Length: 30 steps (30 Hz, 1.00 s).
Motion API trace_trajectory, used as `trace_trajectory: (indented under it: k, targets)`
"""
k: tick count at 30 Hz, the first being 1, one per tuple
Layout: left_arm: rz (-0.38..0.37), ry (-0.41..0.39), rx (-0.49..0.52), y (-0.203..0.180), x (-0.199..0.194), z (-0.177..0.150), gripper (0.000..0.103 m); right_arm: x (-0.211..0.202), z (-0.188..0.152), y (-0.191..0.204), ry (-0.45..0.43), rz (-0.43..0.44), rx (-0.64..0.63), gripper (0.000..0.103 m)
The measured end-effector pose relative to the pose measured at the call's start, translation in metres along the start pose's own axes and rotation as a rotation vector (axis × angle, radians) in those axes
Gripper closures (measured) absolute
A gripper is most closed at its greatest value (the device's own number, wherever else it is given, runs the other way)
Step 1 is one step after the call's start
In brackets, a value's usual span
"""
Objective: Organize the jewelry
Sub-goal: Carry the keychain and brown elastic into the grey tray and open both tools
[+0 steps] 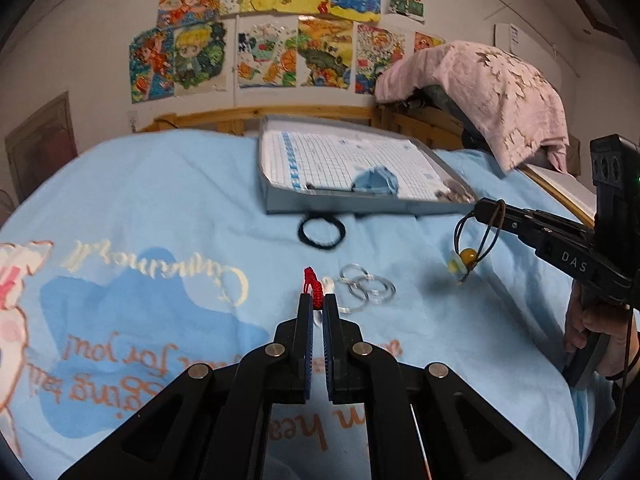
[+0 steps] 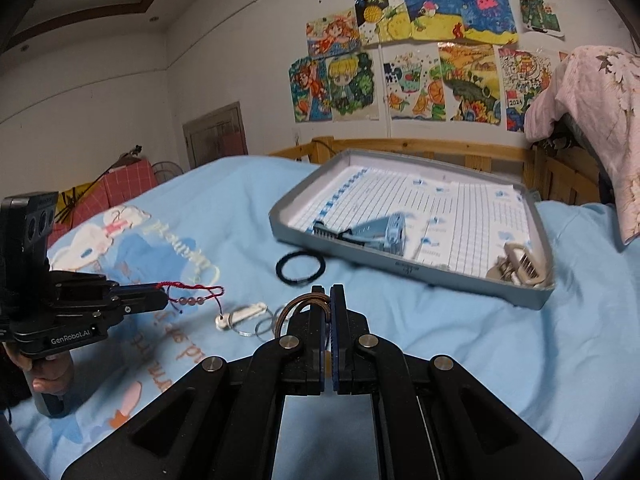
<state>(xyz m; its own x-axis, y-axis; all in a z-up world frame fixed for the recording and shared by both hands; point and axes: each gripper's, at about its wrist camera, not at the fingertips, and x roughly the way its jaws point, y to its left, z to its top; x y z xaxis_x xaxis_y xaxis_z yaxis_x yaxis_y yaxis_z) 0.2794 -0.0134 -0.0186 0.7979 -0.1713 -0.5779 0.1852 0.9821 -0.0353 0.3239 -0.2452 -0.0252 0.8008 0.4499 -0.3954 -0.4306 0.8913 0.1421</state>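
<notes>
In the left wrist view my left gripper (image 1: 318,300) is shut on a red cord bracelet (image 1: 310,282), which hangs above the blue bedsheet. Seen from the right wrist view, the same gripper (image 2: 162,300) holds the red bracelet (image 2: 196,295) with small beads dangling from it. My right gripper (image 2: 326,294) is shut on a brown cord loop (image 2: 298,305). From the left, that gripper (image 1: 486,210) carries the cord with a yellow bead (image 1: 468,256) hanging below. A grey tray (image 1: 320,205) (image 2: 440,280) lined with printed paper lies beyond both grippers.
On the sheet lie a black hair tie (image 1: 322,232) (image 2: 300,266), several clear rings (image 1: 368,288) (image 2: 260,326) and a white clip (image 2: 244,314). A blue hair clip (image 2: 384,232) and a beige claw clip (image 2: 520,264) sit in the tray. A pink blanket (image 1: 500,92) hangs at the right.
</notes>
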Motion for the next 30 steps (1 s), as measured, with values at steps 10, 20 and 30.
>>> trace_trajectory:
  k: [10, 20, 30]
  targets:
    - [0.033, -0.129, -0.083, -0.011, 0.034, 0.068, 0.098, 0.034, 0.053, -0.022, -0.083, -0.06, -0.012, 0.1]
    - [-0.026, -0.117, -0.107, -0.031, 0.137, 0.102, 0.098, 0.078, 0.053, -0.077, -0.189, -0.186, 0.029, 0.1]
    - [-0.089, -0.043, -0.177, -0.021, 0.158, 0.085, 0.098, 0.117, 0.031, -0.085, -0.082, -0.157, 0.073, 0.1]
